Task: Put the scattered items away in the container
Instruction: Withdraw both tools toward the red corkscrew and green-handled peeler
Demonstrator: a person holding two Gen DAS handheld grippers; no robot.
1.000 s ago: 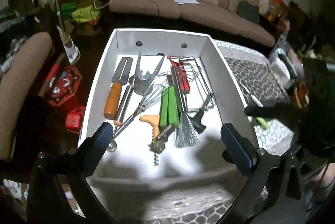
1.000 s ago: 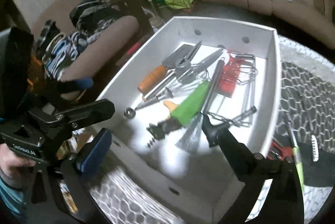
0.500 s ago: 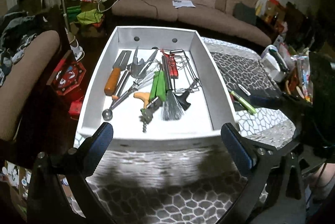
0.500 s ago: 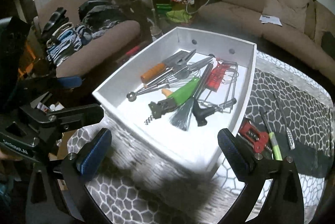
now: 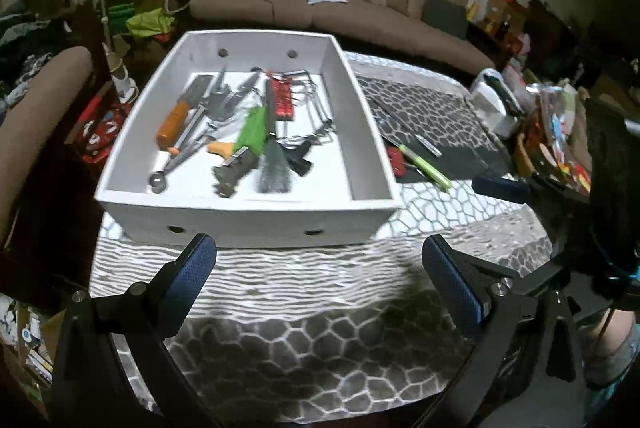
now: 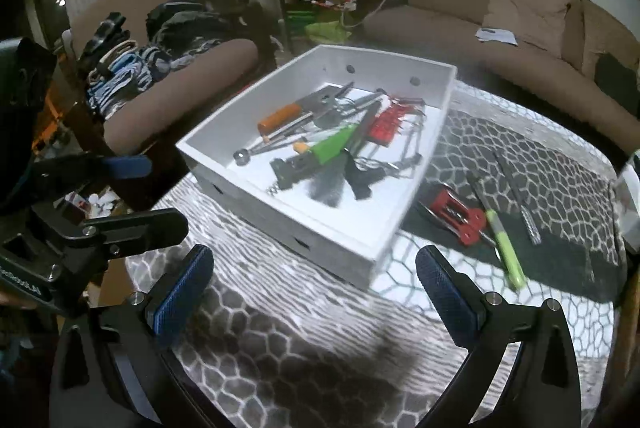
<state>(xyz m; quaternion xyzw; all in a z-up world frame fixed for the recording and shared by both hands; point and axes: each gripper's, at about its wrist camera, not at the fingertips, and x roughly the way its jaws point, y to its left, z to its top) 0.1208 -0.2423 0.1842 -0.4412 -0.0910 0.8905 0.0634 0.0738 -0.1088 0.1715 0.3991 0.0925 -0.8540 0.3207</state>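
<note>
A white rectangular box [image 5: 248, 214] [image 6: 424, 163] stands on the patterned tablecloth and holds several utensils: an orange-handled tool [image 5: 172, 123], a green-handled tool [image 5: 253, 130], a red piece [image 5: 282, 97], a whisk and a corkscrew. To the right of the box lie a red tool [image 6: 456, 216], a green pen [image 6: 505, 252] and a thin metal tool [image 6: 520, 199]. My left gripper [image 5: 318, 270] is open, empty, in front of the box. My right gripper [image 6: 314, 280] is also open and empty, short of the box's near corner.
A brown sofa [image 5: 340, 7] runs behind the table. An armchair with clothes [image 6: 160, 75] stands at the left. Cluttered goods [image 5: 552, 131] crowd the table's right edge. The other gripper's blue pad [image 6: 124, 163] shows at the left in the right wrist view.
Both grippers have pulled back from above the box toward the table's near edge. The box now looks smaller and farther. Both stay open and empty.
</note>
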